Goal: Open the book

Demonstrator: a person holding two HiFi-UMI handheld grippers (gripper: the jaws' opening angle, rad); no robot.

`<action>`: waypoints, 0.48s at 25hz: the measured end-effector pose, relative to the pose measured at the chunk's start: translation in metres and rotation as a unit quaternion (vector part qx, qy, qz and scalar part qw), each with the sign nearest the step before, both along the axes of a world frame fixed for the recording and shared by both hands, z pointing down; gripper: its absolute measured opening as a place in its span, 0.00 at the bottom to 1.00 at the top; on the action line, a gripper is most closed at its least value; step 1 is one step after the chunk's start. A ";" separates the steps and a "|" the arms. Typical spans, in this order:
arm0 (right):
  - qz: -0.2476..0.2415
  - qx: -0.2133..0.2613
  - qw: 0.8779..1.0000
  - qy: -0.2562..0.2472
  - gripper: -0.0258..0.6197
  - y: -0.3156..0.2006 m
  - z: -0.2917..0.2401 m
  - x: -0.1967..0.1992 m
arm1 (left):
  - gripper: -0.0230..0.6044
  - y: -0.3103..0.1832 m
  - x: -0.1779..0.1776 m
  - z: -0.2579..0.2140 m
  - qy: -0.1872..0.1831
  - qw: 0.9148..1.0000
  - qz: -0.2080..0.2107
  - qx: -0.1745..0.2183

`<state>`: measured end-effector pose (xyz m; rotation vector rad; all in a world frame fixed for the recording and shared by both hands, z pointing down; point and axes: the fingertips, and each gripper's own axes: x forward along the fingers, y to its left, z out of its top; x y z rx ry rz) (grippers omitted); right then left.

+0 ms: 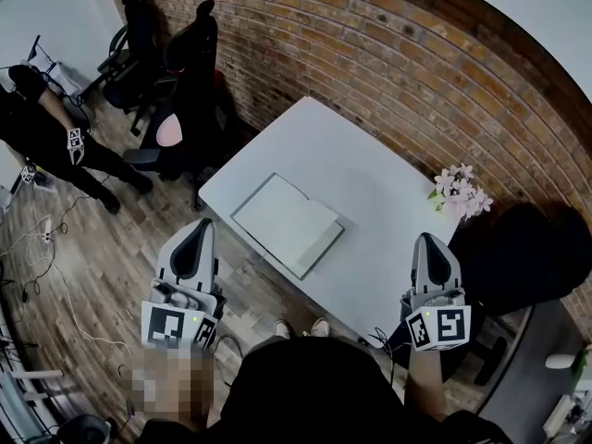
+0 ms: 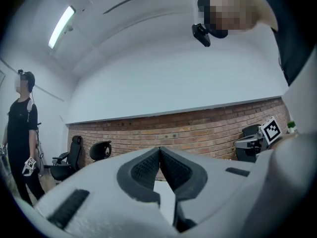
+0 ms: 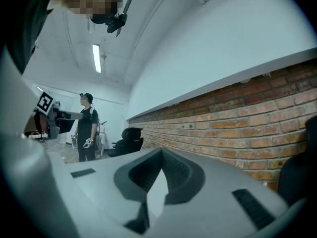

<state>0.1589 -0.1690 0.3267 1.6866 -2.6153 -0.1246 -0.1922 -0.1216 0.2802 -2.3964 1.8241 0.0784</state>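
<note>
A red brick wall (image 1: 370, 54) is running behind a white rectangular table (image 1: 388, 202); a closed, pale grey hardcover book (image 1: 287, 222) is lying flat near the table's front-left edge; the left gripper (image 1: 201, 225) and right gripper (image 1: 431, 239) are hovering nearby, jaws pressed together, holding nothing.
</note>
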 end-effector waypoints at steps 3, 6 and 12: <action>0.012 0.004 1.000 -0.001 0.06 -0.002 -0.005 0.010 | 0.08 0.015 -0.004 -0.010 0.000 1.000 -0.013 0.019; 0.022 0.009 1.000 -0.001 0.06 -0.003 -0.009 0.020 | 0.08 0.028 -0.006 -0.012 -0.018 0.998 -0.032 0.050; 0.037 0.006 0.999 0.000 0.06 0.003 -0.012 0.034 | 0.08 0.045 -0.004 -0.002 0.000 0.997 -0.042 0.058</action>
